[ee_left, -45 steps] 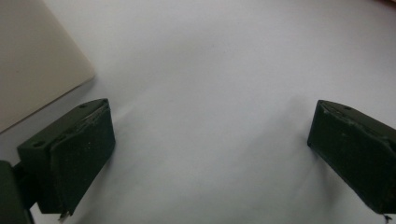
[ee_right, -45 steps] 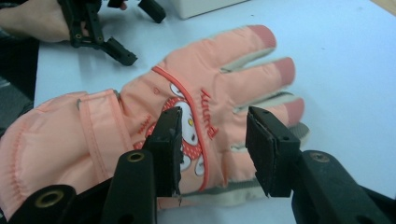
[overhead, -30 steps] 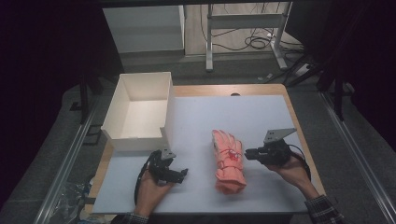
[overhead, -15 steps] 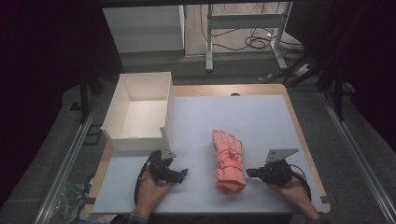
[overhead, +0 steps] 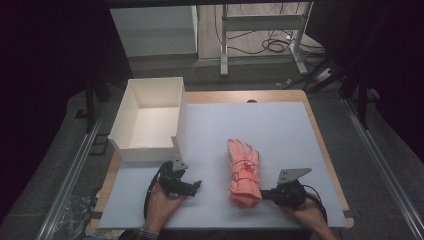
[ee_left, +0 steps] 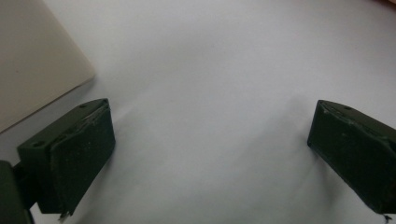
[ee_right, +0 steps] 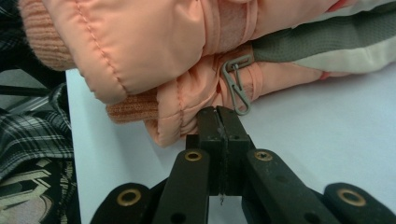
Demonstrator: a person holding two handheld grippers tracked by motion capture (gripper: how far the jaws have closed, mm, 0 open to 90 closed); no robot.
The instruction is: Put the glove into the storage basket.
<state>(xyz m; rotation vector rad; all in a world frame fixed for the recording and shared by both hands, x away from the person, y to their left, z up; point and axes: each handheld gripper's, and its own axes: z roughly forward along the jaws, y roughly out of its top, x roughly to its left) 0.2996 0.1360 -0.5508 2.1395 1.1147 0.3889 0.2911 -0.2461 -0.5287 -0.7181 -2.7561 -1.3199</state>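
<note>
A pair of peach winter gloves [overhead: 244,172] lies on the white table top [overhead: 280,125], cuffs toward the near edge. My right gripper [overhead: 263,192] sits low at the cuff end, to its right. In the right gripper view its jaws are pressed together, and the right gripper [ee_right: 218,112] touches the puffy cuff fabric [ee_right: 154,42] just under a small grey clip [ee_right: 236,84]. I see nothing between the pads. My left gripper [overhead: 197,185] rests on the table left of the gloves. In its own view, the left gripper [ee_left: 210,149] stands wide open over bare white surface.
A white open box [overhead: 150,150] stands at the table's left, its corner close to the left gripper [ee_left: 32,60]. Plaid clothing [ee_right: 32,154] shows past the table's near edge. Dark floor, cables and a metal frame lie beyond the far edge.
My right hand has dropped and drawn back toward the near edge, from beside the gloves' middle to their cuff end. The left hand has stayed put.
</note>
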